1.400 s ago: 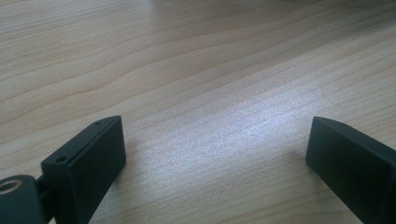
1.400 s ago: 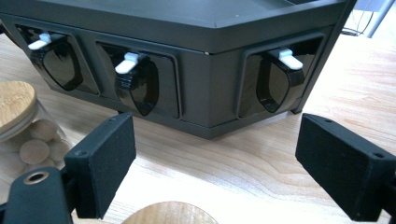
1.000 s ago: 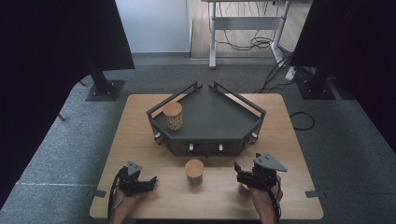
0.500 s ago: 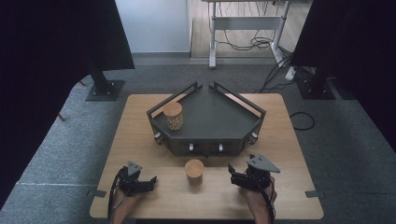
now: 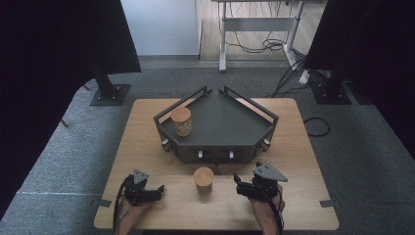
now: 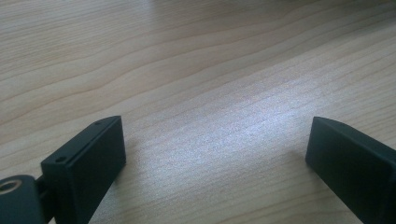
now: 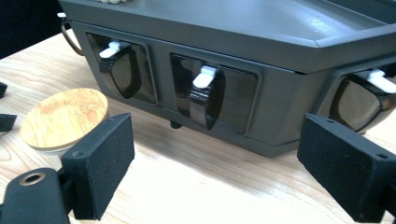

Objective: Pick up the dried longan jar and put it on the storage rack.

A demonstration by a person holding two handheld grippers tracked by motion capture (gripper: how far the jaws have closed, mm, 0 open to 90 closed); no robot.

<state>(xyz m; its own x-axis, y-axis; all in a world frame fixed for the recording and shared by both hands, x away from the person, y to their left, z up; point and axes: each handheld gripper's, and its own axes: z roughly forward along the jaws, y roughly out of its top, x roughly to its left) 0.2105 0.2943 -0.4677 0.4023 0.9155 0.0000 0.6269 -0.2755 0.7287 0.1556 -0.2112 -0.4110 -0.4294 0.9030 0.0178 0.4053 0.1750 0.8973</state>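
Left gripper [image 5: 159, 188] and right gripper [image 5: 238, 179] flank the wooden-lidded jar [image 5: 203, 179]. Both jaws open, empty

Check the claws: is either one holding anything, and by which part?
Nothing is held. Left claw and right claw are both open over the table; the jar stands untouched between them.

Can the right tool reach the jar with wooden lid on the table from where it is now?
Probably yes: the right tool is open, the jar stands just beside it, and bare table lies between.
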